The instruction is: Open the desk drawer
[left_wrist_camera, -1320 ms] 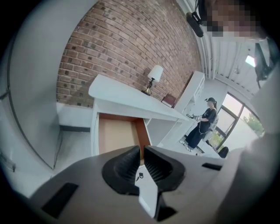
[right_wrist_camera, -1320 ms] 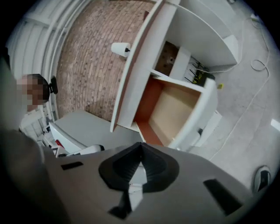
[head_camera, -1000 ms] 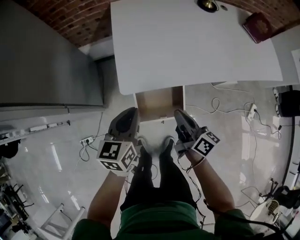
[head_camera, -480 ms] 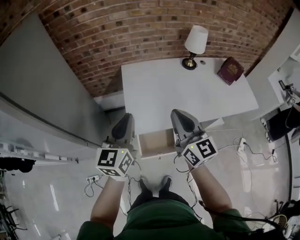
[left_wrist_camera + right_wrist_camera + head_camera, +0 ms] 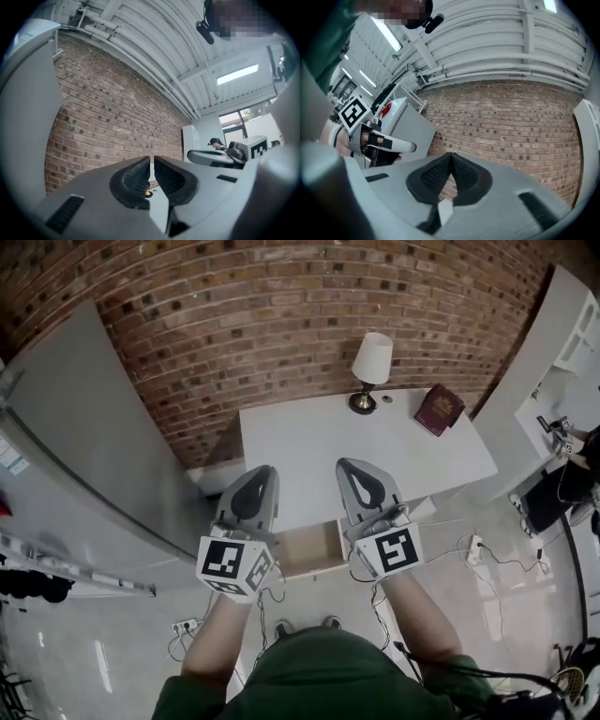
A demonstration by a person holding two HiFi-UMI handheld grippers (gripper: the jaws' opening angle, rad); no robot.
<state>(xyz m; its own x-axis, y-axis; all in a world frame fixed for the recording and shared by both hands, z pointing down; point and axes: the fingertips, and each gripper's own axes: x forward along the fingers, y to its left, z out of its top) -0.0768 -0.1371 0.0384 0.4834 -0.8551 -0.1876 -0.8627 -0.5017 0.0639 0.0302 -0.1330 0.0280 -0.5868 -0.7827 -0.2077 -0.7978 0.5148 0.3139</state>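
A red brick wall [image 5: 281, 324] runs behind a white desk [image 5: 309, 442], with pale glossy floor [image 5: 94, 652] in front of it and a tall grey cabinet [image 5: 84, 437] at the desk's 9 o'clock. On the desktop a lamp [image 5: 371, 372] with a white shade stands at 12 o'clock, and a dark red book [image 5: 439, 410] lies toward 2 o'clock. The desk drawer [image 5: 309, 549] stands pulled out from under the desk's near edge at about 7 o'clock, showing its wood-toned inside. White cables and a power strip [image 5: 472, 549] lie on the floor at the desk's 4 o'clock.

In the head view the two grippers sit side by side over the desk's near edge, the drawer showing between and below them. Both point at the brick wall. The left gripper [image 5: 265, 471] is at the drawer's 10 o'clock. Its ribbed pads [image 5: 136, 174] sit almost together with a thin slit between them and nothing in it; only the distant lamp base shows through. The right gripper [image 5: 346, 464] is at the drawer's 2 o'clock, its pads pressed together at the tips and pinching nothing. The person's shoes [image 5: 305, 623] stand on the floor at the drawer's 6 o'clock.
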